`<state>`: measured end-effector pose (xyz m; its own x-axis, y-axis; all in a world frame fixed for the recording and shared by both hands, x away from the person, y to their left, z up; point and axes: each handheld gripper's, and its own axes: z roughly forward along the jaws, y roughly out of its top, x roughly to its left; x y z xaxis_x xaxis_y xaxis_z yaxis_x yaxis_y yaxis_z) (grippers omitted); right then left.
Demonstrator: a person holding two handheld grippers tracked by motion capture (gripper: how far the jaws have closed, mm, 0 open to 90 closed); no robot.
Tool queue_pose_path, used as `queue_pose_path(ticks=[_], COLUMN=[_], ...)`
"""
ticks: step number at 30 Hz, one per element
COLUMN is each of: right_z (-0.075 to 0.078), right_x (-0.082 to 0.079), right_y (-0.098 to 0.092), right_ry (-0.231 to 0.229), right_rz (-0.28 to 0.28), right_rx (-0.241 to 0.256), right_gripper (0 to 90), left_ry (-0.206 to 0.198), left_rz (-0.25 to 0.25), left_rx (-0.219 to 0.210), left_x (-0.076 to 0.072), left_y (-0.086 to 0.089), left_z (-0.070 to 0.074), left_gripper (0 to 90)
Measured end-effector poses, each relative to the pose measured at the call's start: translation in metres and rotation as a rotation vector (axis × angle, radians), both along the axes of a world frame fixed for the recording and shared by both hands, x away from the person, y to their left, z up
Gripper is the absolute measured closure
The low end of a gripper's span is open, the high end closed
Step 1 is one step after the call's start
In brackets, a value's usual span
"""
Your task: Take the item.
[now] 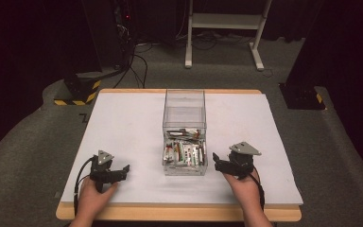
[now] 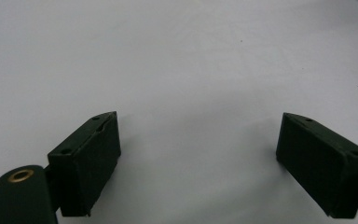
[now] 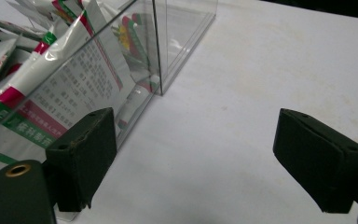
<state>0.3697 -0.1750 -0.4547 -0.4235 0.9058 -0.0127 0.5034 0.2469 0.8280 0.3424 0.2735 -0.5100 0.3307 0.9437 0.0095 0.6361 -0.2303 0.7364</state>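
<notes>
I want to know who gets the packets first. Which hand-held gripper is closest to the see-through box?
The right hand-held gripper: its jaws sit beside the clear box, while the left hand-held gripper rests farther away.

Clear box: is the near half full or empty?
Full: the clear box holds packets crowding its near half; the far half looks empty.

A white sheet [image 1: 123, 132] covers nearly all of the wooden table [image 1: 179, 213] in front of me, leaving a bare strip of wood along the near edge. Grey carpet [image 1: 23, 151] lies all around. Beyond the far edge stands a white metal frame [image 1: 227, 21], with black cables [image 1: 139, 66] trailing across the floor to its left. A yellow-and-black striped base [image 1: 78, 92] sits far left and a dark base [image 1: 302, 97] far right.
</notes>
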Motion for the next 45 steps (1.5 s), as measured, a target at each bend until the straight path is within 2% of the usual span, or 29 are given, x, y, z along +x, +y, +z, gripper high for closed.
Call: queue_pose_path(ticks=[7,12,20,29,37,45], right_z=[0.007,0.012,0.019,0.024,0.035,0.038], right_x=[-0.003,-0.005,-0.005,-0.004,-0.003,-0.005], right_y=[0.000,0.002,0.012,0.019,0.030,0.038], right_ry=[-0.019,-0.027,-0.038,-0.047,-0.063,-0.061], right_rz=[0.004,0.031,0.061,0.070,0.107,0.131], right_rx=[0.011,0.026,0.032,0.049,0.052,0.059], right_gripper=[14.1,14.1,14.8,16.5,18.6,20.1], left_ry=[0.000,0.000,0.002,0.002,0.002,0.002], left_rz=[0.000,0.000,-0.002,-0.002,-0.002,-0.003], left_rx=[0.000,-0.001,0.003,0.003,0.003,0.003], left_x=[0.000,0.000,0.000,0.000,0.000,0.000], left_y=[0.000,0.000,0.000,0.000,0.000,0.000], left_z=[0.000,0.000,0.000,0.000,0.000,0.000], left_gripper=[13.7,13.7,13.7,13.7,13.7,13.7])
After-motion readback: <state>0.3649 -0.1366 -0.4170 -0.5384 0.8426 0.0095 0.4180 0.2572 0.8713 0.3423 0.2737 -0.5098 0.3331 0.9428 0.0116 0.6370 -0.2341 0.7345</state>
